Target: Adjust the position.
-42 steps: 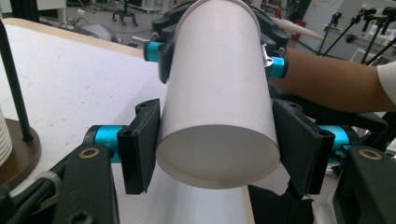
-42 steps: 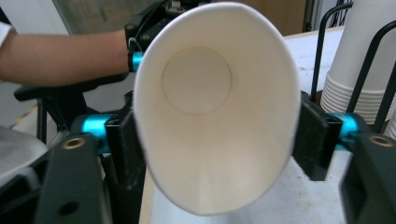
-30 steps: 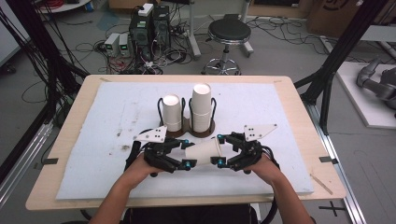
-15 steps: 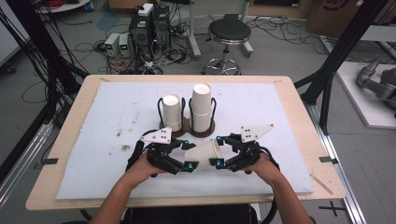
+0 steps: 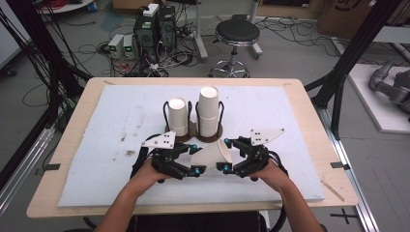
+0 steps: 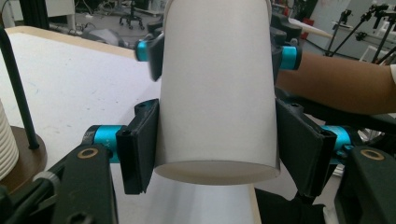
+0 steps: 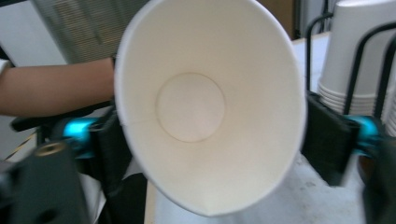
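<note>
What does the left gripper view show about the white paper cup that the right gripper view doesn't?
The left gripper view alone shows the white paper cup from outside: its closed base faces the camera, the smooth wall tapers toward it, and the left gripper presses the wall on both sides near the base.

The right gripper view alone looks into the cup's open mouth, showing an empty interior with the round bottom disc; its rim looks squeezed into an oval.

Both show the same single cup held level between the two grippers, the right gripper at the rim end.

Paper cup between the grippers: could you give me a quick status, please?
Left gripper shut on paper cup base. Right gripper shut on its rim. Cup held sideways above the table; nothing in the way.
</note>
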